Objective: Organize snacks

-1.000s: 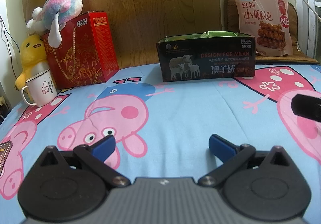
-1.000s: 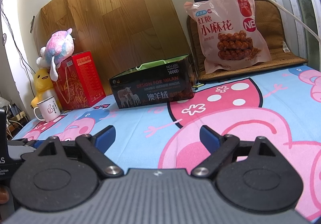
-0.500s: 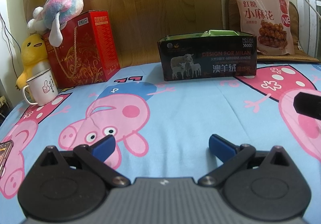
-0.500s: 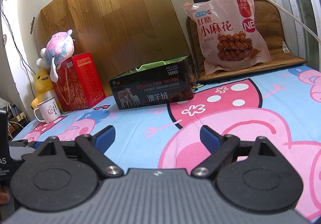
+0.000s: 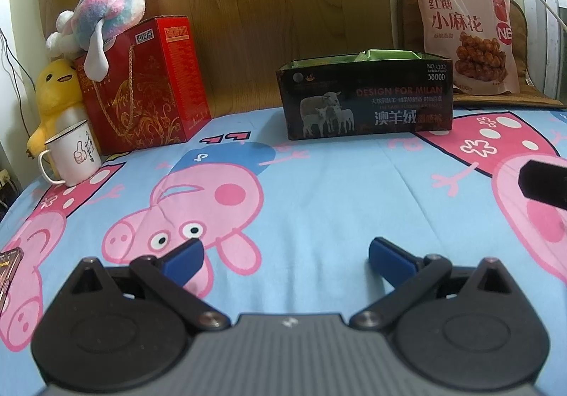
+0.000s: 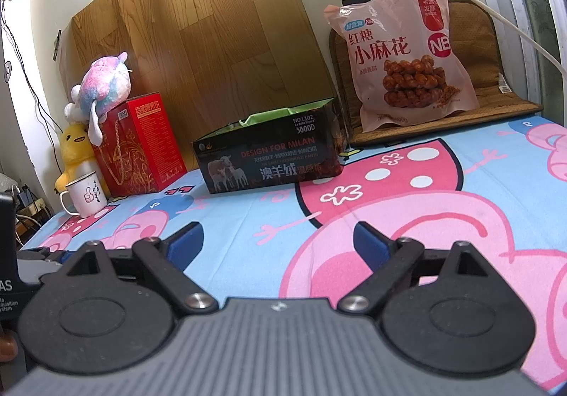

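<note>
two tongs hover low over a bed sheet printed with pink cartoon pigs. the left tongs are released, jaws spread wide with nothing between them; the right tongs likewise stand spread and grasp nothing.

the task's things sit at the far edge of the bed. a dark box, open at the top, shows green packets inside. a pink snack bag leans upright on a brown cushion just behind and to the right of the box, apart from it.

judgement on the step: no item is held and both tongs are well short of the snacks. green packets already lie in the box while the bag stands outside it. this fits either a sorting still under way, with the bag due for the box, or a finished arrangement with the bag left leaning by choice. the pictures do not settle which, so no move is prescribed.

legible writing: the box reads "design for milan", "no.l102", "3800d" and "澳羊绒", beside a picture of sheep. the bag reads "红糖 小麻花" with an "nb" roundel. a red gift box at the left carries gold print too small to read. a white mug shows a thumbs-up drawing. a pink-and-blue plush toy lies on the red box; a yellow plush duck sits behind the mug.
</note>
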Motion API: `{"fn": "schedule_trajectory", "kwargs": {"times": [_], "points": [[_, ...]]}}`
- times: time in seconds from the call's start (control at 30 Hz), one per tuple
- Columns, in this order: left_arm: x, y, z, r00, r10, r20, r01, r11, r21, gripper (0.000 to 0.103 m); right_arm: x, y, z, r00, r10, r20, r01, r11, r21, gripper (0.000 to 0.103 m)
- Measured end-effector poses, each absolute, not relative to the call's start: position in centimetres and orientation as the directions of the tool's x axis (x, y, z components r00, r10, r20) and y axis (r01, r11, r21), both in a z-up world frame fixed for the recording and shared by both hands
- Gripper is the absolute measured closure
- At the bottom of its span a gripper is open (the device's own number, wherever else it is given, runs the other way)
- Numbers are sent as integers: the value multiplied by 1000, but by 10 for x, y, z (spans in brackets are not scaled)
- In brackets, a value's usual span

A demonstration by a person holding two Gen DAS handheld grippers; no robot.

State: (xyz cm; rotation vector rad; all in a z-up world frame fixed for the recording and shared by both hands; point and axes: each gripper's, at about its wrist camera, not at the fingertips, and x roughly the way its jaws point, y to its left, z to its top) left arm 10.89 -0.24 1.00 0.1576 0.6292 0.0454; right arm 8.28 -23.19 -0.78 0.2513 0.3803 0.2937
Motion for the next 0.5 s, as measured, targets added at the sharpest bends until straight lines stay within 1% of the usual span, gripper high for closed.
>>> {"fn": "schedule_trajectory", "kwargs": {"times": [0.4, 0.5], "points": [[108, 2, 12, 810, 94, -579, -9, 989, 149, 0, 83, -233, -8, 887, 328, -325, -235, 926, 294, 10], [109, 3, 11, 800, 108, -590, -19, 988, 155, 0, 84, -233, -9, 887, 328, -325, -235, 926, 295, 10]]}}
